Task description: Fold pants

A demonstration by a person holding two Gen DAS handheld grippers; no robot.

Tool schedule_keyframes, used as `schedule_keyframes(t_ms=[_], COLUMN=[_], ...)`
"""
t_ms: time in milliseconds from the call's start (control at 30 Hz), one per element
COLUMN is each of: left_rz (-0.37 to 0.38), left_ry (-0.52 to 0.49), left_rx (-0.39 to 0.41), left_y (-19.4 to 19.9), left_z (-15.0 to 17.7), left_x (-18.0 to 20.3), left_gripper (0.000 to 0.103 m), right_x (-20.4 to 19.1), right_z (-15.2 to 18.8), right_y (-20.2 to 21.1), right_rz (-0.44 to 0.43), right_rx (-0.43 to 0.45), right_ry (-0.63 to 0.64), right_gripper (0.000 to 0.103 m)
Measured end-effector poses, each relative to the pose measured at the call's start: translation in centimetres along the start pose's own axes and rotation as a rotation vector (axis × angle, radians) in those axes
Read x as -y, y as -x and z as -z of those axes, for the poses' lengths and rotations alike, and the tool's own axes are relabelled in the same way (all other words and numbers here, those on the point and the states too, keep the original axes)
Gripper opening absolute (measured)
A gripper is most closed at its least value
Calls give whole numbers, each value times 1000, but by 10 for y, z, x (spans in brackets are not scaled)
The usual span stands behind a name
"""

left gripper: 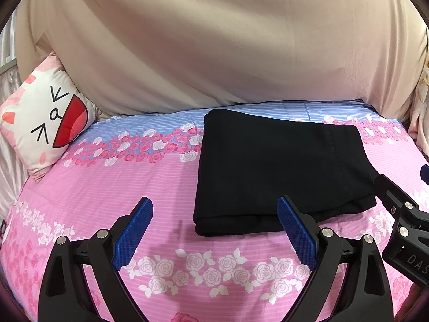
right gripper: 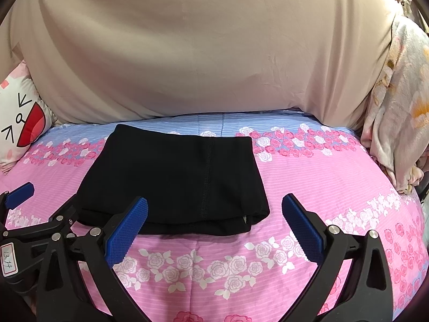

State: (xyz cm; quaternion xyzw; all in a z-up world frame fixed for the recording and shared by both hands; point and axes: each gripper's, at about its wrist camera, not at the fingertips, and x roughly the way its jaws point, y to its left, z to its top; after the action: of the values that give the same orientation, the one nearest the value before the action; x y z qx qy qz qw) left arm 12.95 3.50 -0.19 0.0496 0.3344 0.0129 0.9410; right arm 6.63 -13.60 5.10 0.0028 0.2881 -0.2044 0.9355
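Both grippers hang spread wide and empty just short of the folded black pants, so the fold looks about done.

Left wrist view: left gripper [left gripper: 214, 220] has its blue pads splayed, holding nothing, and the pants [left gripper: 278, 169] lie ahead and to its right as a compact stacked rectangle, long side running left-right, near folded edge just past the right pad. The right gripper [left gripper: 402, 214] pokes in from the right edge, close to the bundle's near right corner. Right wrist view: right gripper [right gripper: 214, 222] is likewise spread and empty; the pants [right gripper: 174, 171] sit ahead and a bit left, near edge right at the left pad, so it's probably the closer tool for any last tidy-up. Everything rests on a soft pink rose bedsheet [right gripper: 335, 187], with a cat pillow [left gripper: 43, 118] off left and a beige headboard cover [right gripper: 201, 53] behind.
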Motion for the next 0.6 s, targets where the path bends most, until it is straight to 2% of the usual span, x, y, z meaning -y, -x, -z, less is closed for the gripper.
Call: schedule_keyframes(t_ms=[600], left_rz=[3], left_ry=[-5], left_rx=[-4], left_y=[-1], left_z=[0], left_x=[-2], left_gripper=[92], right_x=[-1], right_z=[0], right_y=[-1], right_rz=[0], right_rx=[1], right_ry=[4], right_gripper=[98])
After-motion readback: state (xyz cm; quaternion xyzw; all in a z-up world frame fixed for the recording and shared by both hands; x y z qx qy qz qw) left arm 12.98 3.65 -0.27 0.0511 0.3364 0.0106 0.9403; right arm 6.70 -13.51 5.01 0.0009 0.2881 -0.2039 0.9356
